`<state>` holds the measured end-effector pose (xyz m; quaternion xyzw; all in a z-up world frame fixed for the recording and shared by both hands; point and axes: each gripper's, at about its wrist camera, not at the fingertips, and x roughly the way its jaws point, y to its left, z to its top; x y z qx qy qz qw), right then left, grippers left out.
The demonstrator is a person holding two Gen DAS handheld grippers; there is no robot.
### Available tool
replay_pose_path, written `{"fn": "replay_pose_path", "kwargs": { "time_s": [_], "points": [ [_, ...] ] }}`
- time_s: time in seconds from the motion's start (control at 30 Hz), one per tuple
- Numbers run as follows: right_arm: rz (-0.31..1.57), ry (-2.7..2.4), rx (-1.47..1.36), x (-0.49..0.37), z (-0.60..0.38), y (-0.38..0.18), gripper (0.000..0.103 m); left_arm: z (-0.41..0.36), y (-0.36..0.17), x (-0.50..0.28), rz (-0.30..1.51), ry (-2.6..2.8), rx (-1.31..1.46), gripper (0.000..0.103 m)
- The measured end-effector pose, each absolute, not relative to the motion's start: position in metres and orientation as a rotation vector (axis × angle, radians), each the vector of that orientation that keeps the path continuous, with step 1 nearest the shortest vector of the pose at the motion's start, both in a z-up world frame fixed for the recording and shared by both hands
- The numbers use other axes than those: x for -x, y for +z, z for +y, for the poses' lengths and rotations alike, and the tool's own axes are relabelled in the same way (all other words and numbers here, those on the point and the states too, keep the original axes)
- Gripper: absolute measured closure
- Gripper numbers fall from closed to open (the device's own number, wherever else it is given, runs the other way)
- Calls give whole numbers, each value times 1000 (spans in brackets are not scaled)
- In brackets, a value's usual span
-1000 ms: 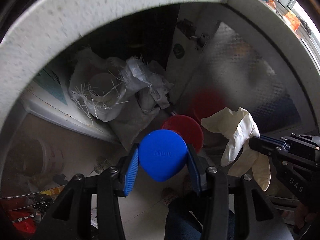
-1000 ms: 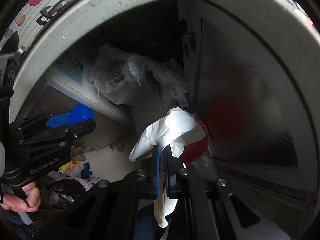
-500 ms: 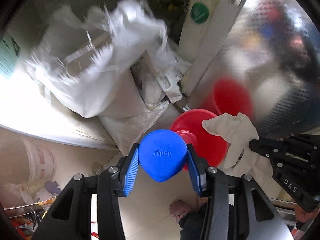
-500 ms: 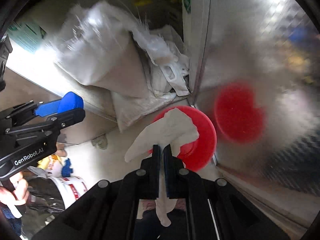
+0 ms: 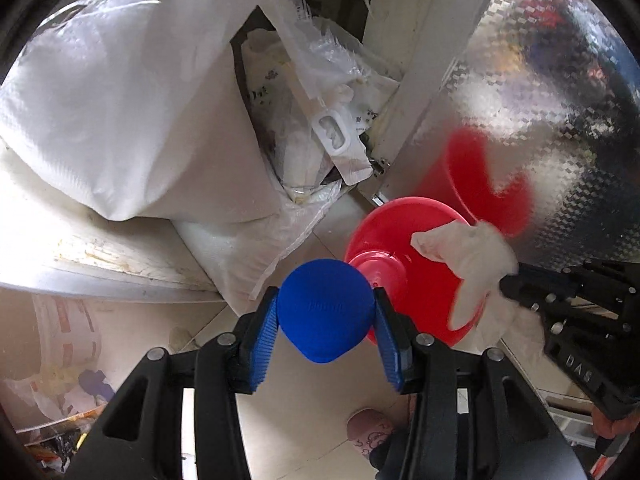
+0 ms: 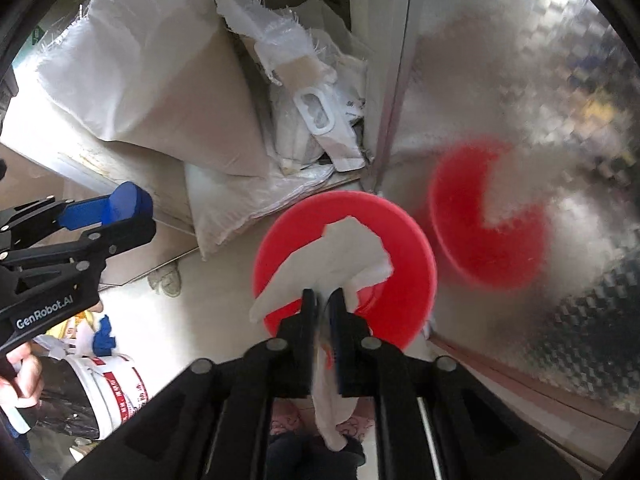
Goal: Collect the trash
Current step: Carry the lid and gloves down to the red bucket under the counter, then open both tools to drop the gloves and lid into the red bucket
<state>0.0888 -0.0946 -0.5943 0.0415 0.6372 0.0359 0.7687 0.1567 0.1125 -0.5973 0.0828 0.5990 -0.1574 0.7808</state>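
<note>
White crumpled glove [image 6: 340, 256]: pinched between the fingers of the right gripper [image 6: 323, 300], which are nearly together on it. One part fans out above the fingers, the rest hangs down between the gripper's arms. In the right wrist view the glove sits over the open mouth of the red bin [image 6: 404, 240]; whether it touches the rim cannot be told. In the left wrist view the same glove [image 5: 476, 256] shows at the bin's [image 5: 384, 232] right side, with the right gripper [image 5: 508, 286] coming in from the right.

Blue cap [image 5: 326, 312]: clamped between the blue-padded fingers of the left gripper [image 5: 326, 320], held at a medium gap set by the cap's width. It is just beside the red bin, lower left of it, above the floor [image 5: 304, 420]. From the right wrist view the left gripper [image 6: 124, 208] is at the left, well apart from the bin.

Surroundings: red bin stands on the floor against a patterned metal panel [image 6: 520, 100], which carries its blurred red reflection. White woven sacks [image 6: 160, 80] are piled behind. A white bucket [image 6: 108, 392] stands lower left.
</note>
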Motion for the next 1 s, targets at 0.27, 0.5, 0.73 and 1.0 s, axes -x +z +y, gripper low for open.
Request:
{"fn": "replay_pose_path", "kwargs": {
  "time_s": [0.27,0.5,0.73,1.0],
  "points": [
    [1350,-3,-80,-77,-97,-592,26,104,-602,-153,1312,-395,-223,60],
    [1357,-120,-149,-52,-111,-586,24,76,-602,-145,1332,-499,-265,60],
    [1355,-249,-221,-32,-133,-592,24,38,-615,-141,1328,-591,-364,60],
    [1360,-333,-284,-19,-153,-602,24,5,-632,-139,1334,-691,-412,60]
  ]
}}
